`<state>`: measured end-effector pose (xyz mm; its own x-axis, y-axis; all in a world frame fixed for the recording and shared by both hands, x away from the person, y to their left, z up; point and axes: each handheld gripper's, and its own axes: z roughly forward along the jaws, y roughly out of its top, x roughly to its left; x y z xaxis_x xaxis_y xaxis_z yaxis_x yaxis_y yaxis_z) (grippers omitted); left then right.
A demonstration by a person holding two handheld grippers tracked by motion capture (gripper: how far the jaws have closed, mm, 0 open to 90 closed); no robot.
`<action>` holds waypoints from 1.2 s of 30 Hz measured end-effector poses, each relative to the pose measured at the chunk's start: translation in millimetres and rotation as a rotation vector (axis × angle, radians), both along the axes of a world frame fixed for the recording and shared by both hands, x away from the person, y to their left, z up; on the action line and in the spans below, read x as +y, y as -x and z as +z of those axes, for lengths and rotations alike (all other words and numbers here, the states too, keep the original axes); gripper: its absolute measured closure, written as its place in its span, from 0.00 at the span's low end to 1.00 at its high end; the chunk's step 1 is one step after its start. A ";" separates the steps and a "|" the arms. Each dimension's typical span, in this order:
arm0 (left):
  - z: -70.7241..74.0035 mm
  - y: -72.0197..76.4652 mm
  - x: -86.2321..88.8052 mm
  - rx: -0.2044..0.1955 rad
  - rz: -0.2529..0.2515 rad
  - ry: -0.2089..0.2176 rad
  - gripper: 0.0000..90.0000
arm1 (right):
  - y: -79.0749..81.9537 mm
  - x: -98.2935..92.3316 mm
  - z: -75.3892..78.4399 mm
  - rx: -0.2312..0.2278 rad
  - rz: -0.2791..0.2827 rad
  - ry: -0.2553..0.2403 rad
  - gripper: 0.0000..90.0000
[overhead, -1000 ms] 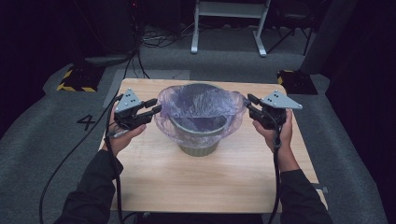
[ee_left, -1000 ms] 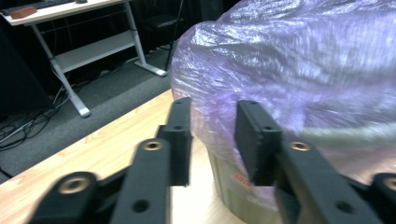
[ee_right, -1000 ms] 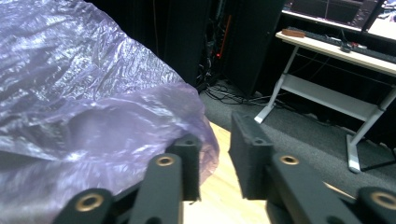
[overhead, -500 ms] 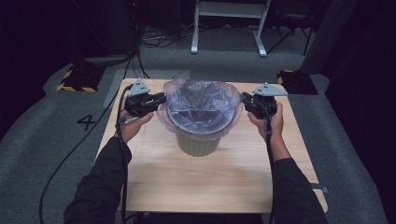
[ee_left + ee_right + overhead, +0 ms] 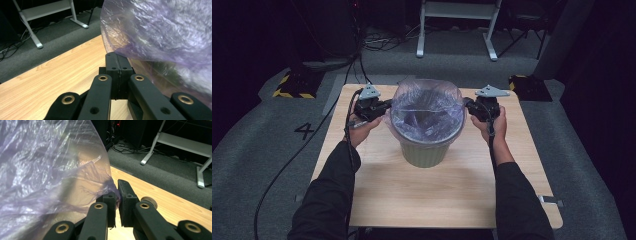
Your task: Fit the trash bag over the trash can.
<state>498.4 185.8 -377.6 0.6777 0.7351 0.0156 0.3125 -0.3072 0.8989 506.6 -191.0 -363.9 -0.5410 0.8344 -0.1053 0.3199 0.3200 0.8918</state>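
A pale green bin (image 5: pixel 426 152) stands in the middle of the wooden table (image 5: pixel 452 195), lined with a thin purple bag (image 5: pixel 427 107) that puffs up over its rim. My left gripper (image 5: pixel 386 107) is at the bin's left side, its jaws (image 5: pixel 117 56) pressed together at the bag's edge (image 5: pixel 162 32). My right gripper (image 5: pixel 467 104) is at the bin's right side. Its jaws (image 5: pixel 117 186) have just been closing and pinch a gathered fold of the bag (image 5: pixel 45 162). The bin's inside is hidden by the film.
A white metal stand (image 5: pixel 457 20) and cables sit on the grey floor beyond the table. Yellow-and-black striped blocks (image 5: pixel 292 87) (image 5: pixel 524 85) lie off the far corners. A "4" (image 5: pixel 305 131) is marked on the floor at left.
Both grippers have moved inward toward the bin and a little lower, drawing the bag's widely stretched mouth in closer around the rim.
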 end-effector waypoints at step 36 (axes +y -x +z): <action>-43.5 60.8 12.3 0.005 -0.097 -0.087 0.72 | 33.3 -35.7 -54.5 0.071 0.115 -0.024 0.50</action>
